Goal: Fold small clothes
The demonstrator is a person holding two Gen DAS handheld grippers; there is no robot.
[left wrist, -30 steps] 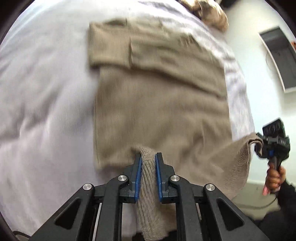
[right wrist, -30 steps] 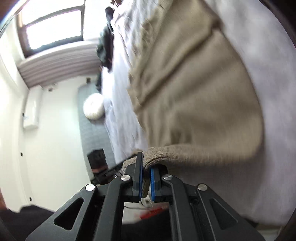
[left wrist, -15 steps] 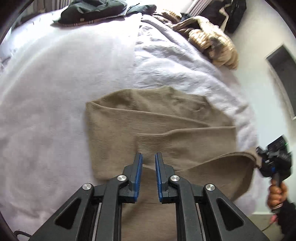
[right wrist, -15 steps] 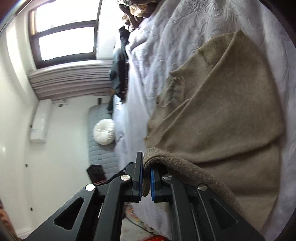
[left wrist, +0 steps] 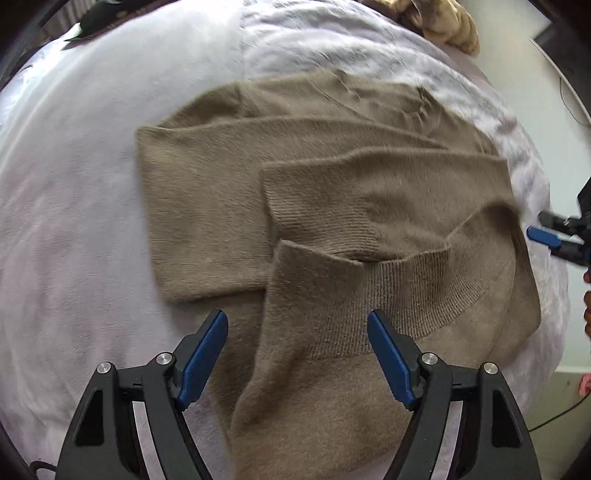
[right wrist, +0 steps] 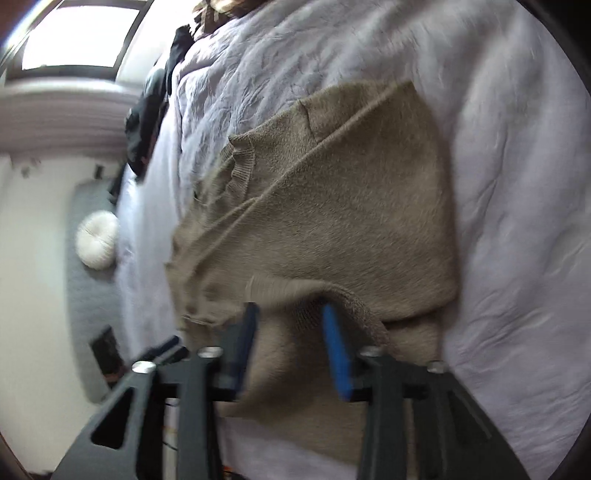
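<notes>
A tan knitted sweater [left wrist: 332,206] lies on the white bed cover [left wrist: 74,221], sleeves folded across its body and its ribbed hem [left wrist: 399,295] laid up over the lower part. My left gripper [left wrist: 297,339] hovers just above the folded-over part with its jaws opening wide; the knit lies beneath them and the pads do not touch it. In the right wrist view the right gripper [right wrist: 291,332] has its jaws opening too, and the sweater [right wrist: 351,221] has a hem corner lying loose between the blue pads. The right gripper [left wrist: 554,236] also shows at the sweater's right edge.
Dark clothes [left wrist: 92,22] and a beige patterned garment [left wrist: 447,18] lie at the far end of the bed. The bed's edge runs close to the sweater's right side. On the floor beyond are a grey mat and a round white cushion [right wrist: 98,240].
Both grippers carried the hem up over the sweater's body, then let it go. Their jaws went from shut on the knit to spread apart, and the hem now rests on the sweater.
</notes>
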